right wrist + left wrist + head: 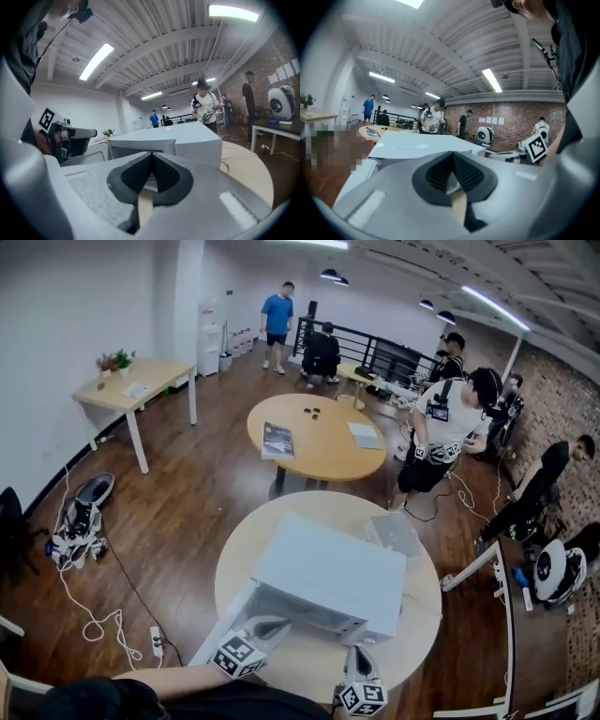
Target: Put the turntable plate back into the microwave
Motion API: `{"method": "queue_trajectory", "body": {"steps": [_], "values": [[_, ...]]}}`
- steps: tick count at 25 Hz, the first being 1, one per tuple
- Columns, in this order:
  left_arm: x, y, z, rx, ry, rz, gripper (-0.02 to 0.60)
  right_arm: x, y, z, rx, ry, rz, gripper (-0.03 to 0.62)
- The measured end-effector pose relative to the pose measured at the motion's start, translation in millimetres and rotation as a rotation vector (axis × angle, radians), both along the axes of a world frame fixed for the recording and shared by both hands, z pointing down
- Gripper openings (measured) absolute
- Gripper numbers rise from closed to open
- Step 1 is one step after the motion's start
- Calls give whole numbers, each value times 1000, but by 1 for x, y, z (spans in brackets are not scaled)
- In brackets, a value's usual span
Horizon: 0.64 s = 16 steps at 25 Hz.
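Observation:
The white microwave stands on the round beige table, with its door swung open to the left. Both grippers hover at the table's near edge in front of the cavity. My left gripper is shut and holds nothing, and in its own view it points at the microwave. My right gripper is shut too, empty, aimed at the microwave's front. The cavity is dark and no turntable plate shows in it. A pale translucent piece lies on the table behind the microwave.
A second round table with a book stands further back, and a rectangular table is by the left wall. Several people stand or sit around the room. Cables and a power strip lie on the floor at the left.

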<state>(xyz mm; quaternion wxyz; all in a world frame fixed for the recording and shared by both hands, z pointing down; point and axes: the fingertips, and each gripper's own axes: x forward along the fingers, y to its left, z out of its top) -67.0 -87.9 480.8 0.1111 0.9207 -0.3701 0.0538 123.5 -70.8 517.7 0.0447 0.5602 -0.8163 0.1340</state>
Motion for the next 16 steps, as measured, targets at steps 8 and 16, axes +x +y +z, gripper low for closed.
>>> {"method": "queue_trajectory", "body": {"steps": [8, 16], "values": [[-5, 6, -5, 15, 4, -18, 3, 22, 16, 8, -3, -1, 63, 2], [0, 11, 7, -19, 4, 0, 4, 16, 25, 5, 27, 46, 53, 2]]}}
